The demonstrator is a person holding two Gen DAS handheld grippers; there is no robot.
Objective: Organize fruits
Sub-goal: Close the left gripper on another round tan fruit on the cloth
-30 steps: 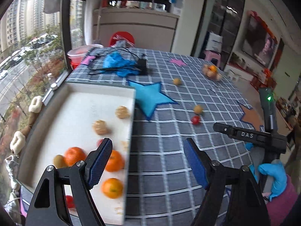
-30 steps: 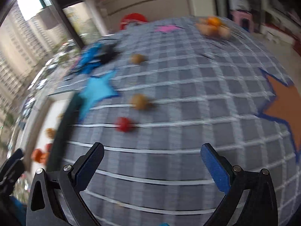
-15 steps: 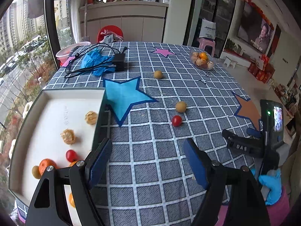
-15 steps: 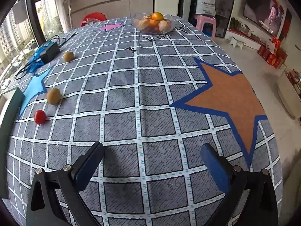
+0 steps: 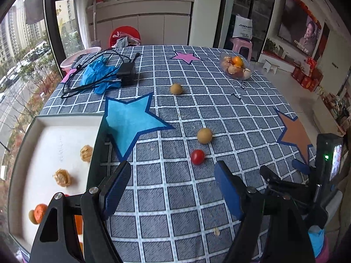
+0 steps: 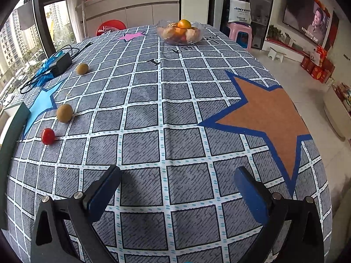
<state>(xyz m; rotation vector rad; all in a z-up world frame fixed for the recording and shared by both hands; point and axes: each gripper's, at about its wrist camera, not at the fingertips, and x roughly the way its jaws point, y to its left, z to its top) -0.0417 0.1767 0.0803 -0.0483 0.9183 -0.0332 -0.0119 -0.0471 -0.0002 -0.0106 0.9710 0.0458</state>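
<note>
A red cherry tomato [image 5: 197,157] [image 6: 48,136] and a tan round fruit [image 5: 204,135] [image 6: 64,113] lie on the checked tablecloth, with a second tan fruit [image 5: 176,89] [image 6: 82,68] farther back. A white tray [image 5: 50,135] at the left holds walnuts, oranges and other fruit. My left gripper [image 5: 172,189] is open and empty, just short of the tomato, beside the tray's right wall. My right gripper [image 6: 176,194] is open and empty over bare cloth, well right of the tomato; it also shows at the right of the left wrist view [image 5: 285,180].
A glass bowl [image 5: 236,69] [image 6: 181,32] of fruit stands at the far end. A black charger with cable [image 5: 126,73] and blue gloves [image 5: 98,74] lie at the far left. The table's right edge drops to the floor. A gloved hand [image 5: 316,241] holds the right gripper.
The left gripper has moved right, from over the tray to over the cloth near the tomato. The right view has swung right and settled, so the fruits now sit at its left edge.
</note>
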